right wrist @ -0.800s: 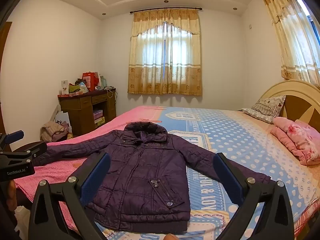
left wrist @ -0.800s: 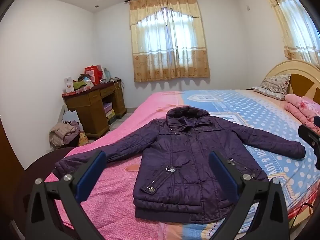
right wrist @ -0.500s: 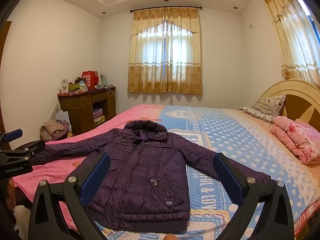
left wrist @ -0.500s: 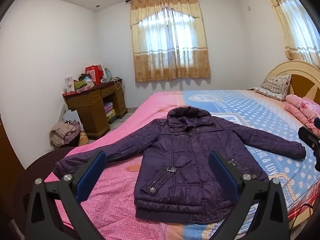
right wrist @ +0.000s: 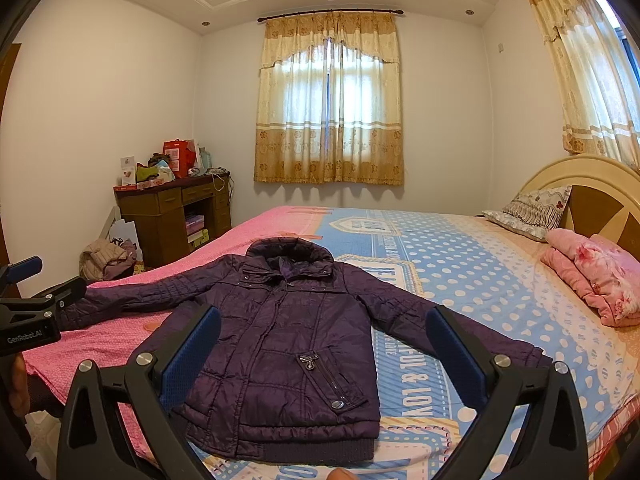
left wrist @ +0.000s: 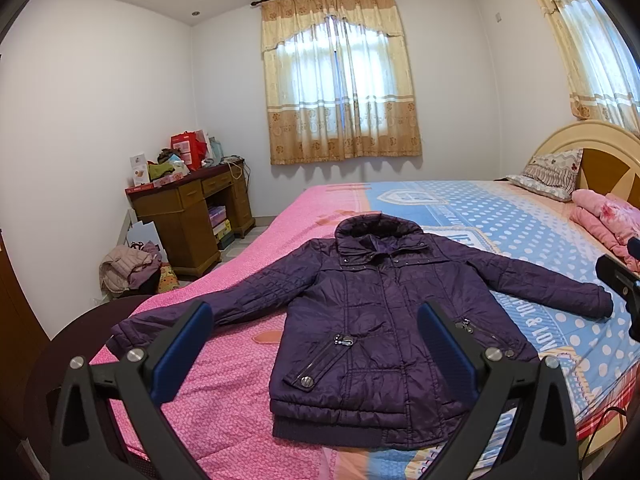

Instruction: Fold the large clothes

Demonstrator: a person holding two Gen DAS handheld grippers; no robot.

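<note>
A dark purple quilted jacket [left wrist: 372,320] lies flat, front up, on the bed, sleeves spread to both sides, collar toward the window. It also shows in the right wrist view [right wrist: 280,344]. My left gripper [left wrist: 312,344] is open and empty, held above the near bed edge in front of the jacket's hem. My right gripper [right wrist: 324,348] is open and empty, also above the hem. The left gripper shows at the left edge of the right wrist view [right wrist: 36,304]; part of the right one shows at the right edge of the left wrist view [left wrist: 618,280].
The bed [right wrist: 460,272] has a pink and blue dotted cover. A folded pink blanket [right wrist: 592,276] and a pillow [right wrist: 528,212] lie by the headboard. A wooden desk [left wrist: 192,216] with clutter and a clothes pile [left wrist: 128,264] stand left of the bed.
Both grippers have crept slightly forward toward the jacket and stay open. The jacket has not moved.
</note>
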